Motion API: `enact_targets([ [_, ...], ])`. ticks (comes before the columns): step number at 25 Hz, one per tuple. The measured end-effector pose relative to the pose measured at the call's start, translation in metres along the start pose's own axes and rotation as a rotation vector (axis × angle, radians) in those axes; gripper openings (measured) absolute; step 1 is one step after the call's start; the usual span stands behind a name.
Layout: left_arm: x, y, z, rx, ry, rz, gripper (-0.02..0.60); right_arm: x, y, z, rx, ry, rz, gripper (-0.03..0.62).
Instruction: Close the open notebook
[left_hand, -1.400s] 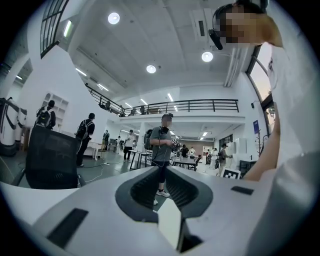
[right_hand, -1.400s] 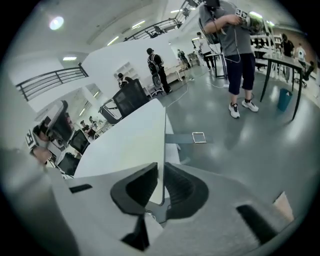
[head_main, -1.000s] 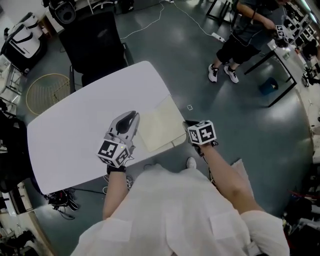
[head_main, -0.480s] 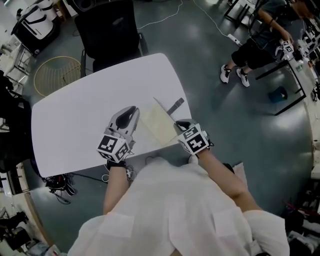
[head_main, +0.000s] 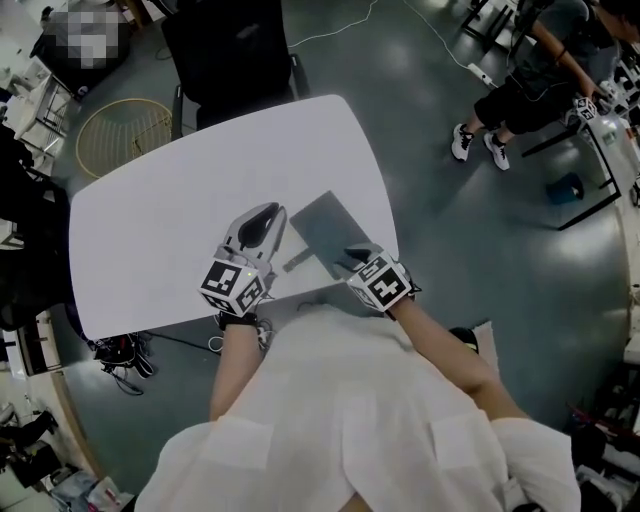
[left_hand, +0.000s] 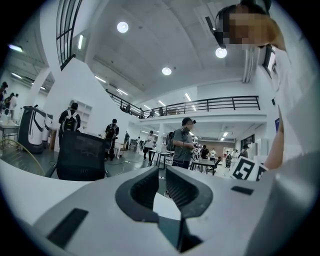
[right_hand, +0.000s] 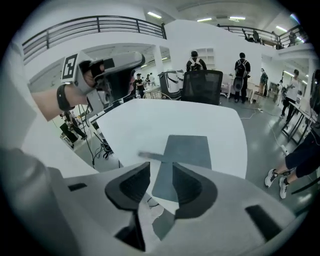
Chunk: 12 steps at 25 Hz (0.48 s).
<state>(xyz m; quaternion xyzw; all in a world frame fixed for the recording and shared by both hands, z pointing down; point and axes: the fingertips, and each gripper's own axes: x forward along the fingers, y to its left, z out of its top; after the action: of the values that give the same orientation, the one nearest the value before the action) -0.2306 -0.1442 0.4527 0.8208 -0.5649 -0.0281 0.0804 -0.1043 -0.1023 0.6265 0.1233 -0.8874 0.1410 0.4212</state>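
The notebook (head_main: 325, 232) (right_hand: 189, 150) lies shut on the white table (head_main: 170, 230), dark grey cover up, near the front right edge. A thin dark strap (head_main: 295, 262) (right_hand: 150, 156) pokes out from its left side. My right gripper (head_main: 357, 256) (right_hand: 161, 172) points down at the notebook's near corner. Its jaws are opening, and the cover shows between them without the pads pressing on it. My left gripper (head_main: 268, 212) (left_hand: 161, 175) rests level just left of the notebook, its fingertips together with nothing between them.
A black office chair (head_main: 235, 50) stands behind the table, with a round wire basket (head_main: 120, 135) on the floor to its left. Cables (head_main: 120, 350) lie under the table's front left. A person (head_main: 530, 70) stands at a desk at the far right.
The raised cover has swung over to the left and the notebook now lies shut. My right gripper followed it leftward and let go. The left gripper shifted slightly.
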Motion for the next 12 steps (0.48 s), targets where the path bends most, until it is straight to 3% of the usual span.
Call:
enact_targets([
  [12, -0.012, -0.002, 0.000, 0.016, 0.004, 0.003, 0.041, -0.013, -0.014, 0.005, 0.086, -0.086, -0.040, 0.132],
])
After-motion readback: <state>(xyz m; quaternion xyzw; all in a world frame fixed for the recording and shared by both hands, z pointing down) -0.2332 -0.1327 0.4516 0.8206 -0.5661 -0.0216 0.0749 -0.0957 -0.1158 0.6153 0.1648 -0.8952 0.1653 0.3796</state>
